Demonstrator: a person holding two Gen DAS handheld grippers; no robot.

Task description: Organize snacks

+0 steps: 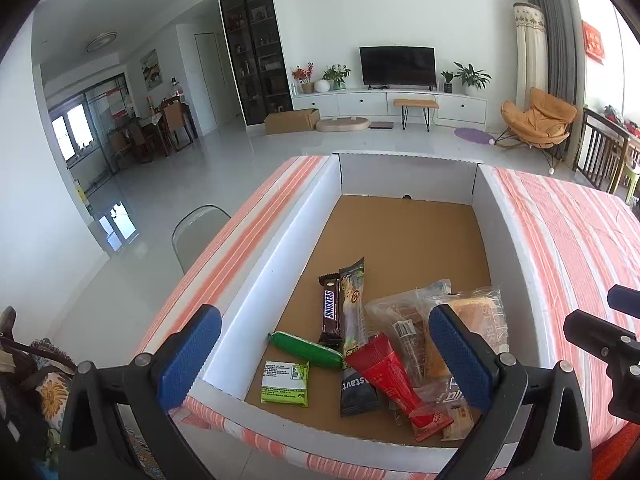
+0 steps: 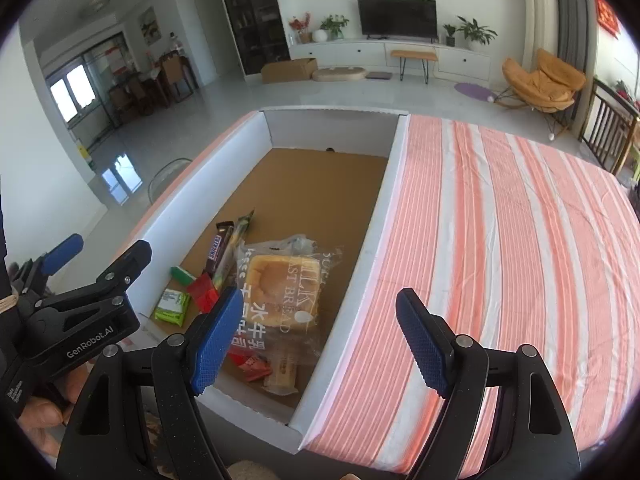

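A white cardboard box (image 1: 276, 264) with a brown floor sits on the striped tablecloth. Near its front end lie a Snickers bar (image 1: 331, 312), a green sausage stick (image 1: 306, 350), a light green packet (image 1: 285, 383), a red wrapper (image 1: 390, 376), a dark packet (image 1: 356, 392) and a bagged milk toast bread (image 2: 282, 288). My left gripper (image 1: 324, 356) hangs open above these snacks, with nothing between its blue pads. Over the box's near right wall, my right gripper (image 2: 320, 340) is open and empty too. The left gripper (image 2: 76, 264) shows at the left edge of the right wrist view.
The far half of the box floor (image 1: 400, 232) is bare cardboard. Orange and white striped cloth (image 2: 500, 220) covers the table right of the box. A grey chair back (image 1: 198, 230) stands by the table's left side. A hand (image 2: 40, 420) holds the left gripper.
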